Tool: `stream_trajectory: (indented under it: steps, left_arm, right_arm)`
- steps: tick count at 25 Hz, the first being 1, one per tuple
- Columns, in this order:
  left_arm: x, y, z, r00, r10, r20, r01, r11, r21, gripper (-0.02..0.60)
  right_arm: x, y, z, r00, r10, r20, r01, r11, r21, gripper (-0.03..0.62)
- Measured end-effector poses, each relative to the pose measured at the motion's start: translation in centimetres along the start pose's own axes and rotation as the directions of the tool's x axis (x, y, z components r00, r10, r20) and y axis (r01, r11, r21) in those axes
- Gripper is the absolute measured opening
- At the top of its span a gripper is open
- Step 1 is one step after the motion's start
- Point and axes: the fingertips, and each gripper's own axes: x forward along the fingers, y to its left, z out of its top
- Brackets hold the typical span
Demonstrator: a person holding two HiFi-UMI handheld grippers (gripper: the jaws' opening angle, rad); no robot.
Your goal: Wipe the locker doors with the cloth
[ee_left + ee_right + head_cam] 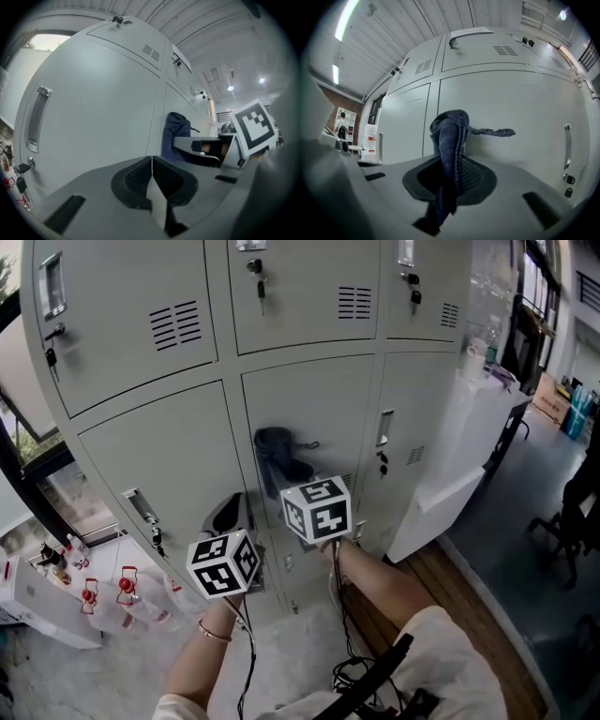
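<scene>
Now the right gripper [452, 174] clamps the dark blue cloth [449, 133], bunched past its tips against the locker door [314, 404]; the left gripper [151, 182] is closed on nothing.

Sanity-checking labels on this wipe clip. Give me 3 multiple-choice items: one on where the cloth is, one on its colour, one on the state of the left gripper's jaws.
1. Where is the cloth?
A. On the floor
B. Against the middle lower locker door
C. Hanging from a top-row key

2. What colour is the cloth?
A. White
B. Red
C. Dark blue

3. How do the jaws of the left gripper stand?
A. Together, nothing between them
B. Wide apart
C. Closed on the cloth

Answers:
1 B: the head view shows it on that door, held there by the right gripper.
2 C: the right gripper view shows dark blue fabric between the jaws.
3 A: the left gripper view shows the jaws meeting with no gap and nothing in them.
</scene>
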Motion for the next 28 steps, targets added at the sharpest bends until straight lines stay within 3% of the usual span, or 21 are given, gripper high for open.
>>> stream_trajectory:
  steps: [14, 28]
  left_arm:
    - [5.2, -7.7, -2.2, 0.999, -0.035, -0.024, 0.035, 0.999, -0.003, 0.009]
    - [10.2, -14.7, -3.9, 0.998, -0.052, -0.042, 0.052, 0.999, 0.004, 0.009]
  right_arm:
    - [-3.2, -12.2, -1.1, 0.995, -0.102, -0.005, 0.102, 0.994, 0.025, 0.049]
    - [-5.4, -20.2, -0.8, 0.997, -0.079, 0.024, 0.078, 0.997, 0.021, 0.049]
